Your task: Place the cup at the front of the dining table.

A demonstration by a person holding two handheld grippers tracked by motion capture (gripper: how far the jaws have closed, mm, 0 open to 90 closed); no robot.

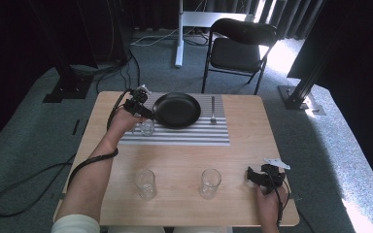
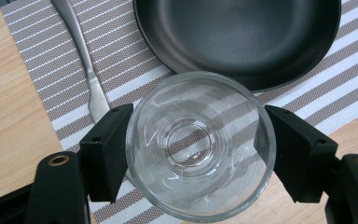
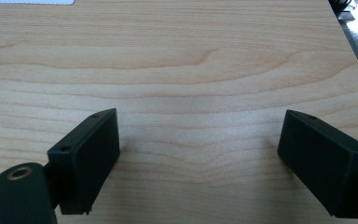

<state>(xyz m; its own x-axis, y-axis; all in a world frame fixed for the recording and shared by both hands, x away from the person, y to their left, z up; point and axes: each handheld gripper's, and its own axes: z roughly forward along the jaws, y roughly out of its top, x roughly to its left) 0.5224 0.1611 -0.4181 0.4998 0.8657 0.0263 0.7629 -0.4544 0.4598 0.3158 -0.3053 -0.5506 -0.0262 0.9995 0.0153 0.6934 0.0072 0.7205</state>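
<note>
My left gripper (image 1: pixel 143 116) is shut on a clear glass (image 2: pixel 200 144), its pads pressed on the glass's two sides. The glass (image 1: pixel 146 127) hangs over the front left part of the striped placemat (image 1: pixel 189 133), just beside the black pan (image 1: pixel 177 109). In the left gripper view I look straight down into the glass, with the pan (image 2: pixel 242 37) beyond it and a fork (image 2: pixel 86 60) to its left. My right gripper (image 1: pixel 252 177) rests open near the table's front right, and its view shows bare wood between its fingers (image 3: pixel 88 158).
Two more clear glasses (image 1: pixel 145 183) (image 1: pixel 210 183) stand near the table's front edge. A fork (image 1: pixel 213 110) lies on the placemat right of the pan. A black chair (image 1: pixel 238 48) stands behind the wooden table (image 1: pixel 243 145).
</note>
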